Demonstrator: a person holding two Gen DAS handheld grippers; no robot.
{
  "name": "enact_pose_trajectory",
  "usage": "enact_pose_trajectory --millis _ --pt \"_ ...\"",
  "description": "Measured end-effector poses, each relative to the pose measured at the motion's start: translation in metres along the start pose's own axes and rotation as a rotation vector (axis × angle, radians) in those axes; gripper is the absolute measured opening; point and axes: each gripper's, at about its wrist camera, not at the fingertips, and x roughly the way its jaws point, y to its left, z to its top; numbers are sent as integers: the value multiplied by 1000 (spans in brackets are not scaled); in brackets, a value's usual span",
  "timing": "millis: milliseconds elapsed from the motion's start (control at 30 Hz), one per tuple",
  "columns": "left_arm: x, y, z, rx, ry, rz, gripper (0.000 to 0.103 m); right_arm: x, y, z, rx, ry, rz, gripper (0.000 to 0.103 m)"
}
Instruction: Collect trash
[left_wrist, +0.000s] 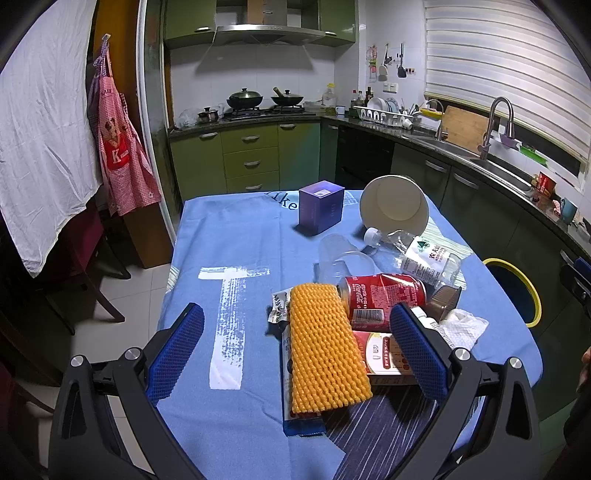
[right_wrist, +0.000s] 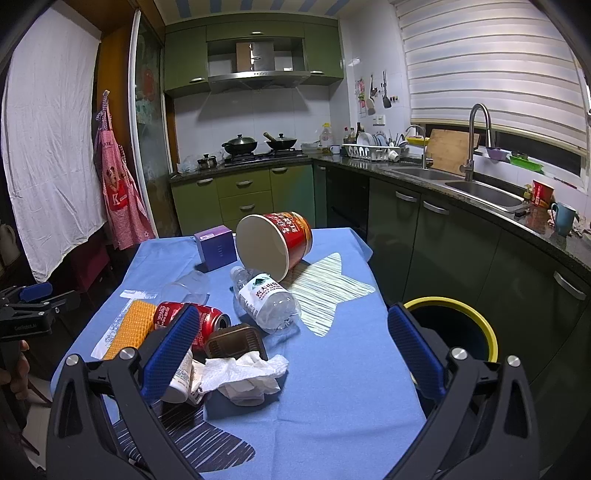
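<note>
A kitchen with green cabinets, a stove and a sink along the walls; in the middle stands a worktop (right_wrist: 332, 369) under a blue cloth. The can (left_wrist: 380, 299) — red, dented, lying on its side — is the landmark. Just left of it lies an orange foam net (left_wrist: 325, 350) over flat packets. Behind the can a clear cup (left_wrist: 340, 258) lies tipped, and right of that a crushed water bottle (right_wrist: 266, 299). Farther behind, a big paper tub (right_wrist: 275, 243) lies on its side with its mouth toward the cameras, and a purple box (right_wrist: 216, 247) stands left of it. Just right of the can sits a small brown tray (right_wrist: 236, 341), with a crumpled white tissue (right_wrist: 247, 373) in front of that. A yellow-rimmed bin (right_wrist: 461, 325) stands on the floor, right of the worktop.

The left gripper (left_wrist: 295, 347) hovers above the near edge, jaws wide, empty, framing the net. The right gripper (right_wrist: 295, 347) hovers likewise — jaws wide, empty, above the tissue and bare cloth.
</note>
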Motion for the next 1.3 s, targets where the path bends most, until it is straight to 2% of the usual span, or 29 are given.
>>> enact_pose_trajectory --millis 533,667,800,900,1000,1133,1233,1300 --pt "9 -2 4 7 17 1 99 4 -1 0 -1 8 -6 97" --pt "25 4 13 -1 33 -2 99 15 -3 2 5 19 -28 97" --pt "49 17 32 -21 24 24 99 33 -6 13 6 -10 -58 97" --pt "74 28 52 -39 27 27 99 52 -6 29 5 -27 -72 97" --pt "99 33 71 -28 26 41 99 80 2 48 -58 -38 -87 97" --pt "141 42 98 -39 20 40 99 136 14 75 -131 0 -66 96" --pt "176 46 116 -42 12 45 99 184 27 87 -186 46 -60 86" --pt "201 48 127 -39 0 62 99 216 34 90 -225 90 -80 70"
